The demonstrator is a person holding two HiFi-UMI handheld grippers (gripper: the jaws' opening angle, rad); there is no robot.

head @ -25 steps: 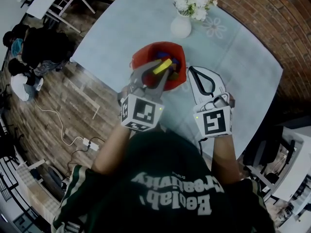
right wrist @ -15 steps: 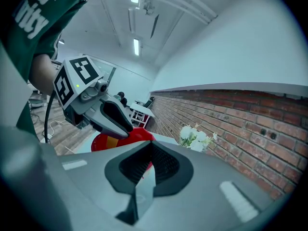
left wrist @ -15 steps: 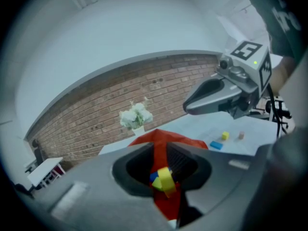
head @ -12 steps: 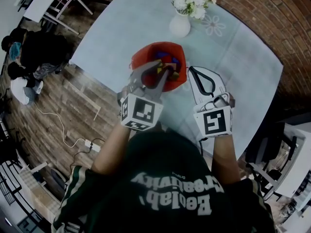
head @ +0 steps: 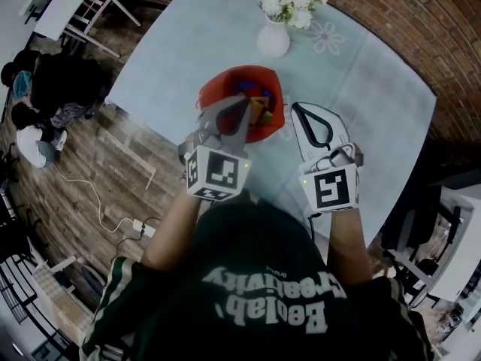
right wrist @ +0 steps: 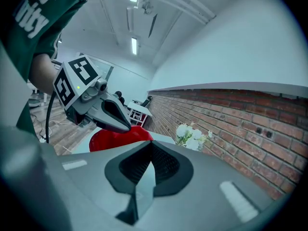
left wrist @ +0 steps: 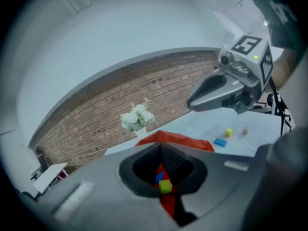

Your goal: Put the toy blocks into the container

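Blocks (head: 257, 105) lie heaped in the red container (head: 216, 90) near the worktop's (head: 188, 43) edge. Your left tool (head: 242, 110) hangs over the container's rim, its jaws just snapped together on nothing, so that drop looks finished. Your right tool (head: 298, 111) sits just beside the container, also clenched and empty. The next move likely takes you out to the blue block (left wrist: 220, 142) or yellow block (left wrist: 228, 132) lying loose on the worktop, jaws spread before you descend.

Container (head: 225, 89) red. Inside it: yellow block (left wrist: 165, 186), blue block (left wrist: 160, 178). Tabletop (head: 188, 43) pale blue-grey with a white flower print (head: 328, 36). Loose blocks on it: blue (left wrist: 220, 142), yellow (left wrist: 228, 132), tan (left wrist: 245, 130). Vase (head: 273, 40) white. Left tool (head: 244, 115) and right tool (head: 299, 111) grey, with black-and-white square markers.
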